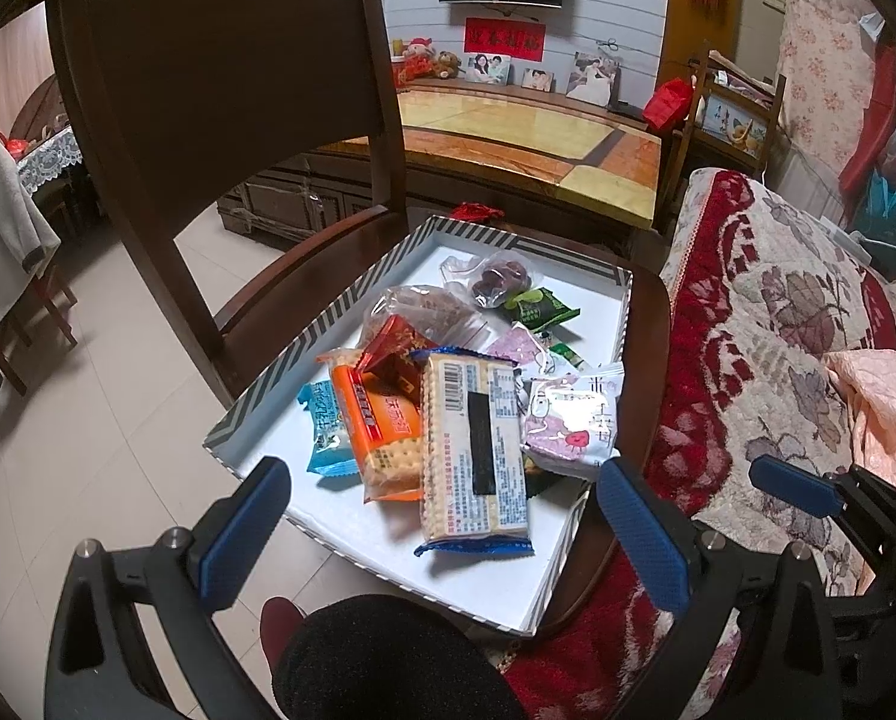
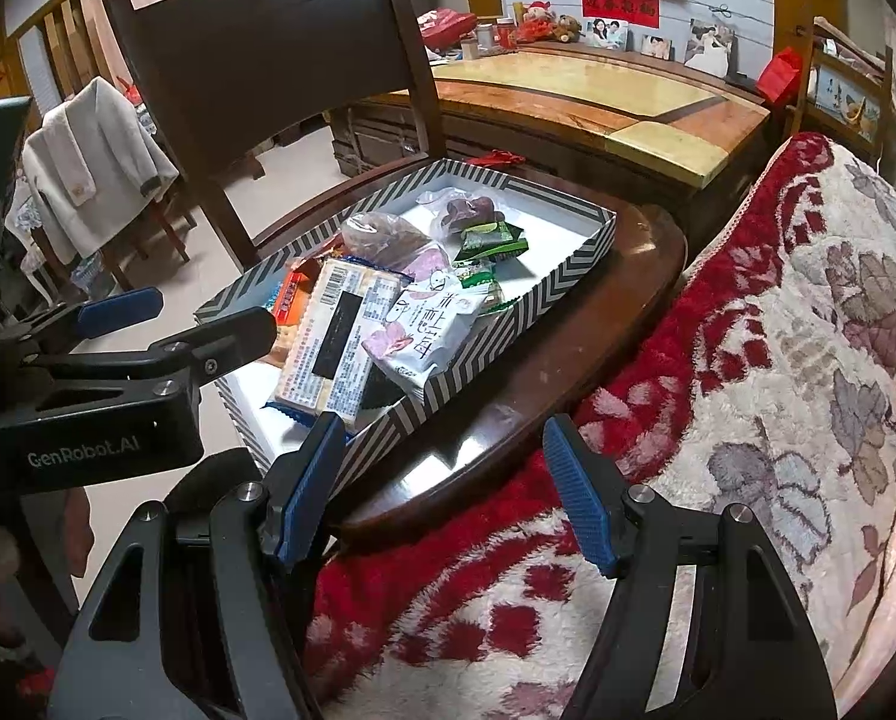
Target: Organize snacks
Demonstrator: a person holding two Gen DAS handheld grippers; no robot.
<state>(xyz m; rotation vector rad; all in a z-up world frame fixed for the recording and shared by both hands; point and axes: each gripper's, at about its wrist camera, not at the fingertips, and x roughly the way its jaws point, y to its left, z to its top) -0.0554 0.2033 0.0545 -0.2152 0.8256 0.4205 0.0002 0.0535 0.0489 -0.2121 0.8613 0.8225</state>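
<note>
A striped shallow box (image 1: 255, 420) (image 2: 508, 324) sits on a dark wooden chair seat (image 2: 568, 360) and holds several snack packs. Nearest lies a long cracker packet (image 1: 475, 450) (image 2: 333, 348) with blue ends. Beside it are an orange cracker packet (image 1: 381, 426), a blue packet (image 1: 327, 432) and a white-and-pink packet (image 1: 568, 420) (image 2: 423, 324). Farther back lie a bread bag (image 1: 429, 306), green packets (image 1: 538, 303) and a clear bag of dark fruit (image 1: 496, 276). My left gripper (image 1: 443, 468) (image 2: 216, 307) hovers open above the box's near end, holding nothing. My right gripper (image 2: 443, 429) is open over the seat's near edge, empty.
The chair's tall back (image 1: 225, 78) rises at the box's far left. A red and cream floral blanket (image 1: 778, 324) (image 2: 748, 360) covers the sofa on the right. A low marble-topped table (image 1: 538, 138) stands behind. A person's dark-clad knee (image 1: 387, 660) is just below the box.
</note>
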